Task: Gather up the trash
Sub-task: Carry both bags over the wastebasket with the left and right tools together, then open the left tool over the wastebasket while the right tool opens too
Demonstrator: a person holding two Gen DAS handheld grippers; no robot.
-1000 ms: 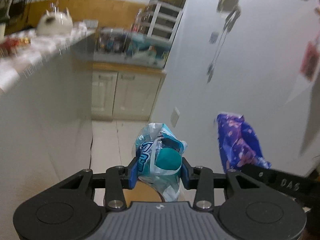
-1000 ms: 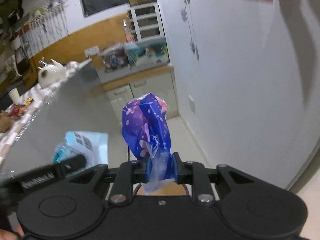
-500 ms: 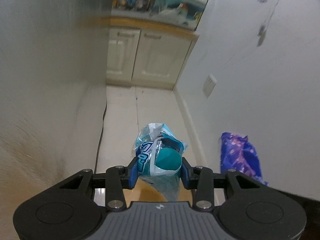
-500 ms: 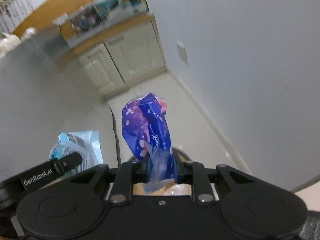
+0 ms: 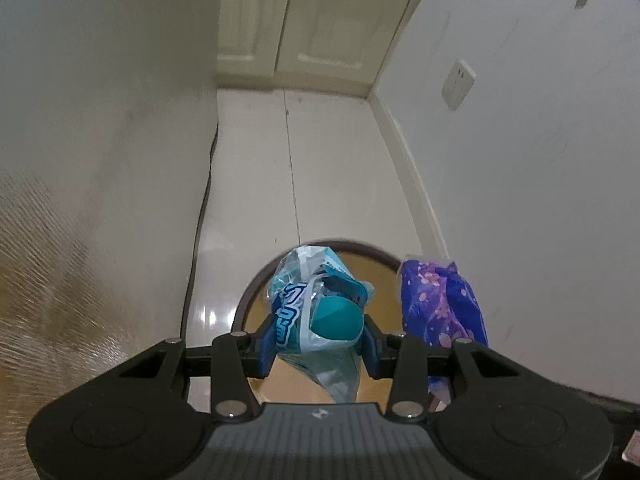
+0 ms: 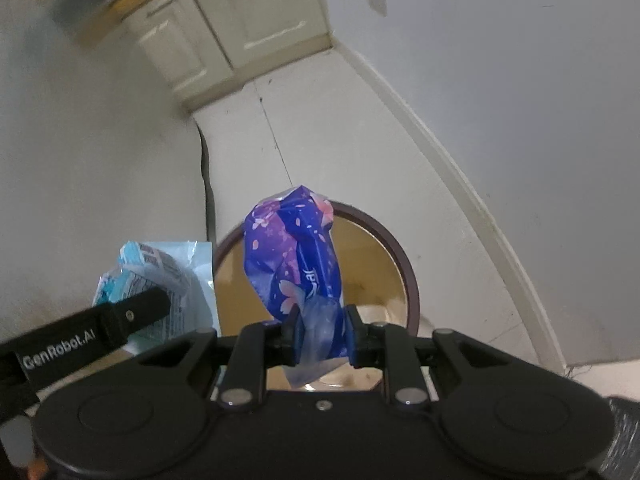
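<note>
Left wrist view: the left gripper [image 5: 319, 346] is clenched on a crumpled teal wrapper [image 5: 316, 316], its blue pads pressing both sides, and it hangs over a round bin [image 5: 248, 300] with a dark rim on the pale floor [image 5: 256, 168]; a purple wrapper [image 5: 440, 308] hangs just beside it on the right, cupboard doors [image 5: 296, 24] stand at the far end. Right wrist view: the right gripper [image 6: 319, 338] grips the purple wrapper [image 6: 296, 256] by its clear tail, above the bin [image 6: 404, 268]; the teal wrapper [image 6: 160, 272] shows at left, perhaps just outside the rim, behind a black strap [image 6: 80, 340]
</note>
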